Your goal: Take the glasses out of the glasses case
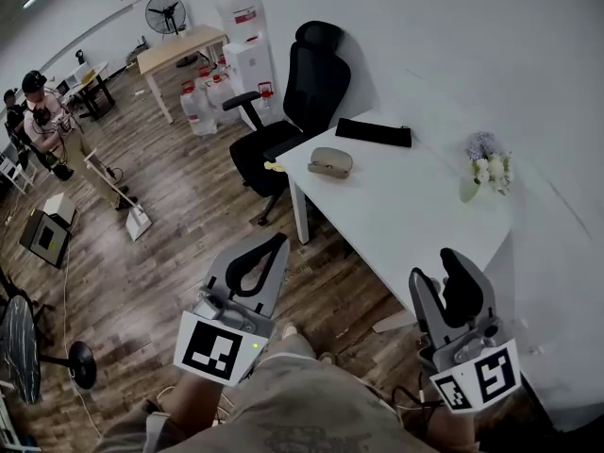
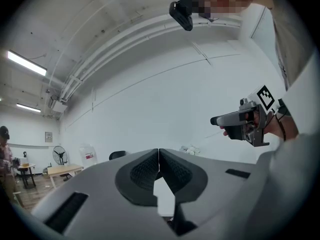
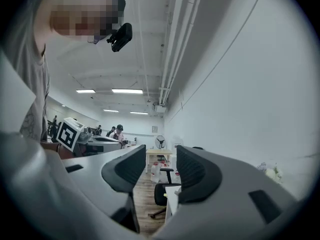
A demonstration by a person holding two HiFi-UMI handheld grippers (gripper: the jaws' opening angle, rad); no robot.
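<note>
A closed beige glasses case (image 1: 330, 162) lies near the far left corner of the white table (image 1: 415, 215); no glasses show. Both grippers hang well short of the table, near my body and far from the case. My left gripper (image 1: 277, 244) is shut with nothing in it; in the left gripper view its pads (image 2: 147, 170) meet tip to tip. My right gripper (image 1: 457, 274) stands open and empty, with a clear gap between its pads (image 3: 196, 173) in the right gripper view. Each gripper also shows in the other's view: the right gripper (image 2: 243, 121) and the left gripper (image 3: 95, 145).
A flat black item (image 1: 374, 132) lies at the table's far edge and a flower bunch (image 1: 488, 163) stands at its right. A black office chair (image 1: 294, 102) stands by the table's left corner. People (image 1: 42, 111), desks, water jugs (image 1: 208, 97) and a fan (image 1: 166, 12) are across the wooden floor.
</note>
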